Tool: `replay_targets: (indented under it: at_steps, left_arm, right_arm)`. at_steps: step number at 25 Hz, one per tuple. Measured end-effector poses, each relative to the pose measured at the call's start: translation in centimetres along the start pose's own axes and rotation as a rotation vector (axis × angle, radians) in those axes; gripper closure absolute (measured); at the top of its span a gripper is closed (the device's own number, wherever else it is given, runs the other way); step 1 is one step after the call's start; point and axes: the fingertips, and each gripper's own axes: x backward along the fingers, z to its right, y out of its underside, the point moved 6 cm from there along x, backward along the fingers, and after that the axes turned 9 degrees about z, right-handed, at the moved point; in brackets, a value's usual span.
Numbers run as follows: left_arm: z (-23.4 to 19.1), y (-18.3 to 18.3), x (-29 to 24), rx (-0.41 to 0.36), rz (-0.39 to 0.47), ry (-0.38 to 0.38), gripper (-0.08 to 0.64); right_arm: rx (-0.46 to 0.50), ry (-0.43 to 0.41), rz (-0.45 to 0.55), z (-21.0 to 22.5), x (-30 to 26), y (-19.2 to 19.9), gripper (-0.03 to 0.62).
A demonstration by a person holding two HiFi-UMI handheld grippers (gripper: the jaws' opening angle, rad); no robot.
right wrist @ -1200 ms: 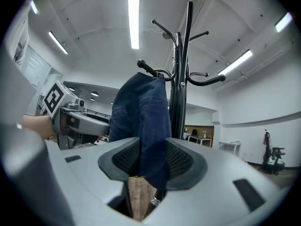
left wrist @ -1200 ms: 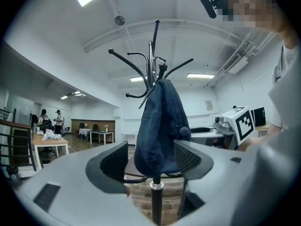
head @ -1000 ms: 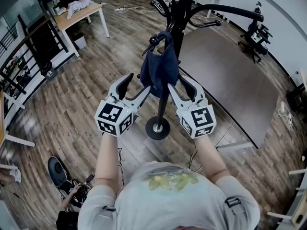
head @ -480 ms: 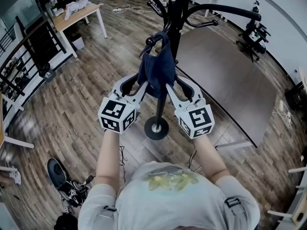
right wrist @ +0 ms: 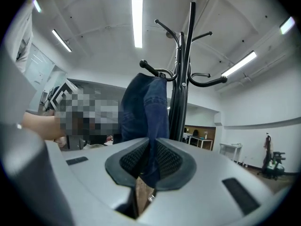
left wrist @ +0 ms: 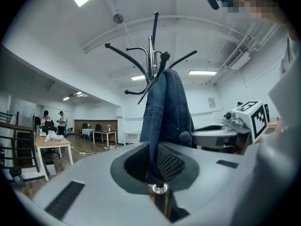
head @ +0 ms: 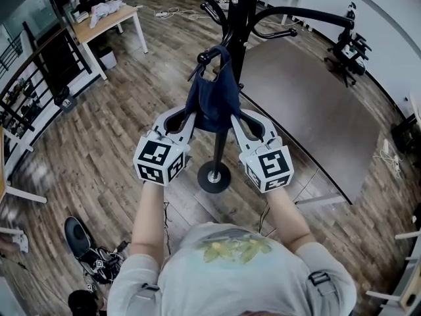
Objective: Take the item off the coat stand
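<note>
blue garment (head: 212, 104), hung on coat stand (head: 242, 12)

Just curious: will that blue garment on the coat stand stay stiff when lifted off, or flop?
Probably flop: the blue garment hangs in soft folds from a hook. It looks like denim, so likely weighty for cloth and not slippery.

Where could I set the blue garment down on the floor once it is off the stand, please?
The wood floor between the desk and the coat stand is bare, as is the large grey surface right of it. It is crowded around the stand's base and by the dark bag lower-left.
</note>
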Motion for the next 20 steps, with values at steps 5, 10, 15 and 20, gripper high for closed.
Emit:
replay_targets:
  at_steps: [5,10,15,20]
  left_arm:
    - [0.1,-0.1,0.2,0.006,0.001,-0.012,0.526]
    - [0.2,-0.7,0.5,0.003,0.008,-0.024,0.528]
    - [0.2,-1.3,1.0,0.002,0.022,-0.036,0.528]
    - [0.5,-1.6,1.4,0.000,0.035,-0.045,0.528]
  right_arm:
    - [-0.005,-0.007,0.015,0.1,0.2,-0.3,0.554]
    - [0.001,-0.016,0.024,-0.1,0.2,-0.9,0.555]
    - [0.009,-0.026,0.039,-0.3,0.1,-1.7,0.555]
    - [0.007,-0.033,0.055,-0.6,0.4,-2.1,0.555]
